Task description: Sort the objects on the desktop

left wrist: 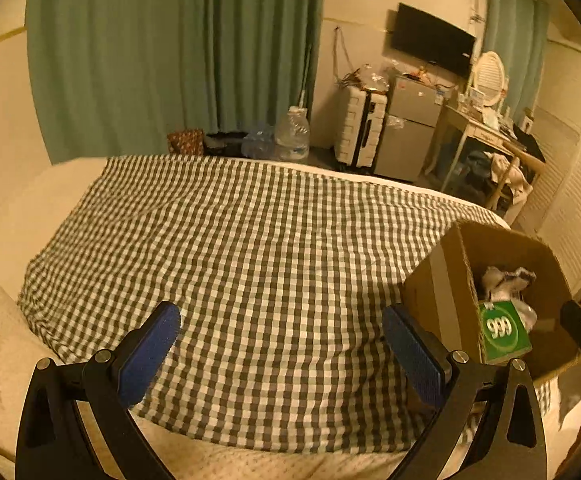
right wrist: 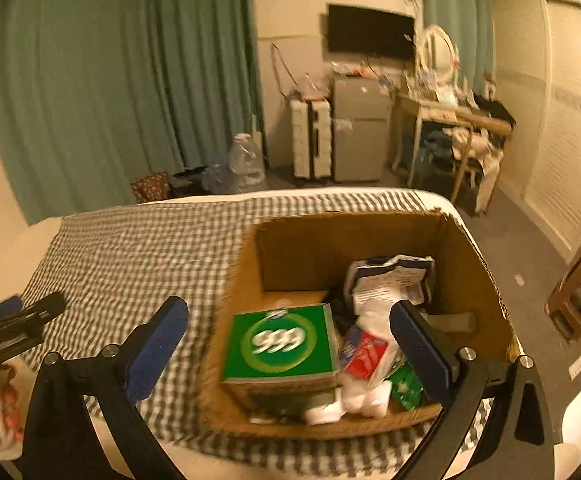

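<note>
I see the bed (left wrist: 10, 360) first, most of it covered by a checked cloth (left wrist: 250, 260). Toward the right side of that cloth sits an open cardboard box (right wrist: 298, 248), resting on the checks near the bed's edge. Inside the box, against its near-left wall, lies a green carton (right wrist: 282, 344) marked with three nines; beside it are a white packet with a dark band (right wrist: 390, 276), a red-and-white wrapper (right wrist: 364, 354) and a few small white pieces (right wrist: 354, 400). My right gripper (right wrist: 290, 336) hangs over the box with its jaws wide apart, nothing pressed between the blue pads (right wrist: 158, 344). My left gripper (left wrist: 282, 344) is over bare cloth, just left of the box, jaws also spread and empty.
</note>
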Action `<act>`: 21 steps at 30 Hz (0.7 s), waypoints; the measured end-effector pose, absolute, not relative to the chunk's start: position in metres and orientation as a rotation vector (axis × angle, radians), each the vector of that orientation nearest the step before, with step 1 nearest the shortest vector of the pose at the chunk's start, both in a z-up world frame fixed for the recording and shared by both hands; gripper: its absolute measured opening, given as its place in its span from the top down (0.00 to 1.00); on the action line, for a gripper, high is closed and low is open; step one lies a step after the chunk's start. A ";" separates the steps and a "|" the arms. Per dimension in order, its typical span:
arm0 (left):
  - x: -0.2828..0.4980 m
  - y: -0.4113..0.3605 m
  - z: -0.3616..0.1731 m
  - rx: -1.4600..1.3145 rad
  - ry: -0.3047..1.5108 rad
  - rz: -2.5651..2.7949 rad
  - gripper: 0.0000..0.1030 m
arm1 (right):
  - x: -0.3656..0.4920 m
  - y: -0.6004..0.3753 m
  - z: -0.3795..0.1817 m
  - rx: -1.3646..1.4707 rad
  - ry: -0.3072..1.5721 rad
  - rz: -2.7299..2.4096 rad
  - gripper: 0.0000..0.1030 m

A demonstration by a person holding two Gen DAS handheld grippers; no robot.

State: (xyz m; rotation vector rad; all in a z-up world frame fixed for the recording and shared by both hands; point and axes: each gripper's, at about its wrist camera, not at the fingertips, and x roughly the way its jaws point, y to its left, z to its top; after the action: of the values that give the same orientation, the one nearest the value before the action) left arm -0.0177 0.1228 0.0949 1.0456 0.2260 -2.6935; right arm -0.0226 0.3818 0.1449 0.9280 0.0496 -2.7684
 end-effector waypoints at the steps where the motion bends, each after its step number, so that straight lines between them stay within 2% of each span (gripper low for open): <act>1: -0.010 0.127 0.097 1.021 0.205 -2.713 0.00 | -0.016 0.380 0.146 0.907 0.054 -2.766 0.02; 6: 0.020 0.138 0.095 1.008 0.116 -2.740 0.00 | 0.020 0.370 0.132 0.881 0.025 -2.726 0.01; 9: 0.027 0.137 0.088 1.011 0.084 -2.697 0.00 | 0.026 0.365 0.116 0.926 0.073 -2.734 0.01; 15: 0.030 0.122 0.086 1.016 0.169 -2.691 0.00 | 0.037 0.361 0.102 0.934 0.100 -2.753 0.01; 21: 0.032 0.130 0.084 0.998 0.093 -2.719 0.00 | 0.037 0.361 0.103 0.923 0.089 -2.780 0.01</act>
State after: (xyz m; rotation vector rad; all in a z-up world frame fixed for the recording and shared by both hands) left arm 0.0322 0.1302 0.0842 0.9977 0.0932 -2.7192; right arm 0.0369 0.3615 0.1029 0.9227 0.0890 -2.7802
